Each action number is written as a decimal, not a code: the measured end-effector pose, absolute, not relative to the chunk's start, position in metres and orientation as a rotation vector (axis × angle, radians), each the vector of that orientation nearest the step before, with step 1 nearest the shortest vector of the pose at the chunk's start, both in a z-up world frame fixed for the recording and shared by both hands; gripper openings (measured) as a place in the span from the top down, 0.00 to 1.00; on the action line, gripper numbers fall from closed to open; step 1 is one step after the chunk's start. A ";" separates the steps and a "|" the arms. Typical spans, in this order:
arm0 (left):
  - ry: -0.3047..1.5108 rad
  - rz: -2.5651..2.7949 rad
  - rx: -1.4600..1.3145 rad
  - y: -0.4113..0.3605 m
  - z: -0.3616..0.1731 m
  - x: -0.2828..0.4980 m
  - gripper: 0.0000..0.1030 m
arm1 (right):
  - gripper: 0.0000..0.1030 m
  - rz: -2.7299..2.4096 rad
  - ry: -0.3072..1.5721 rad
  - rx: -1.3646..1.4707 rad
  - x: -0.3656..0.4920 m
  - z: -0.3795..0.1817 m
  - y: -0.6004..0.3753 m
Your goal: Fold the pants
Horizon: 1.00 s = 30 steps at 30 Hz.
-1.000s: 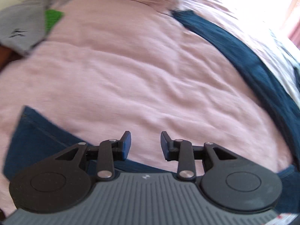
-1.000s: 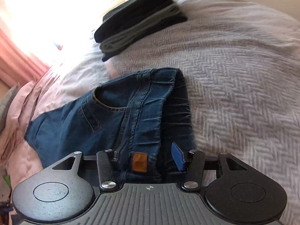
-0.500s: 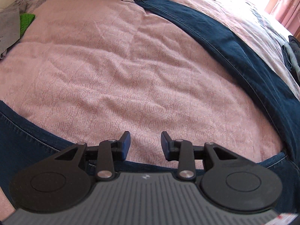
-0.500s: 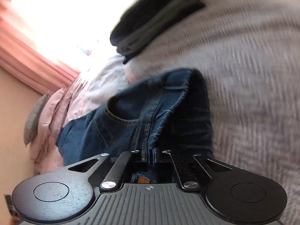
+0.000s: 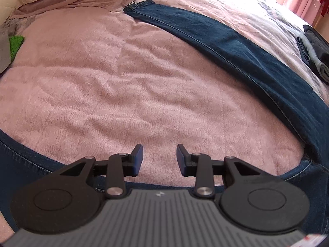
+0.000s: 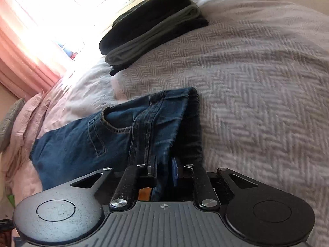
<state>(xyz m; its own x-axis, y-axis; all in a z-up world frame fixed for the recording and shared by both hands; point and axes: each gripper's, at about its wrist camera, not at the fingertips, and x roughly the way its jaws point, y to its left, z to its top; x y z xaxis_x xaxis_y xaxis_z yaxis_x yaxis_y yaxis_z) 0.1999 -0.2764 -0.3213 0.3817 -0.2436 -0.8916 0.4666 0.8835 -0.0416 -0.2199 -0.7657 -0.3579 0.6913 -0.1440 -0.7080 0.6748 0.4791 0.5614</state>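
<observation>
Dark blue jeans lie spread on a pink bedspread. One leg runs from the top middle to the right edge, and the other leg passes under my left gripper. That gripper is open over bare bedspread with nothing between its fingers. In the right wrist view the jeans' waist end lies bunched, with a pocket and fly seam showing. My right gripper has a fold of the waistband between its pads. Its jaws are opening, and the denim still fills the gap.
A stack of folded dark and grey clothes sits on the grey herringbone blanket beyond the jeans, also seen at the right edge. Pink curtains hang by a bright window. A green item and rumpled pillows lie at the left.
My left gripper slid across the bedspread, bringing the whole far leg into view. My right gripper's jaws came in from wide apart onto the waistband fold, then spread a little.
</observation>
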 end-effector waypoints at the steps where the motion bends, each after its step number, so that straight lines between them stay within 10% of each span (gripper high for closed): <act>1: 1.094 -0.453 0.223 -0.275 -0.321 0.201 0.70 | 0.74 -0.524 0.628 1.003 -0.234 -0.357 -0.762; 10: 1.096 -0.448 0.230 -0.269 -0.317 0.200 0.70 | 0.67 -0.372 0.600 1.175 -0.264 -0.381 -0.735; 13: 1.089 -0.459 0.234 -0.270 -0.315 0.198 0.70 | 0.98 -0.349 0.621 1.134 -0.250 -0.378 -0.733; 26: 1.057 -0.451 0.278 -0.254 -0.314 0.189 0.70 | 1.00 -0.819 0.726 0.820 -0.241 -0.324 -0.700; 27: 1.056 -0.442 0.281 -0.249 -0.314 0.189 0.70 | 0.99 -0.786 0.721 0.780 -0.235 -0.315 -0.692; 30: 1.067 -0.417 0.278 -0.235 -0.312 0.189 0.70 | 0.56 -0.669 0.726 0.779 -0.232 -0.310 -0.672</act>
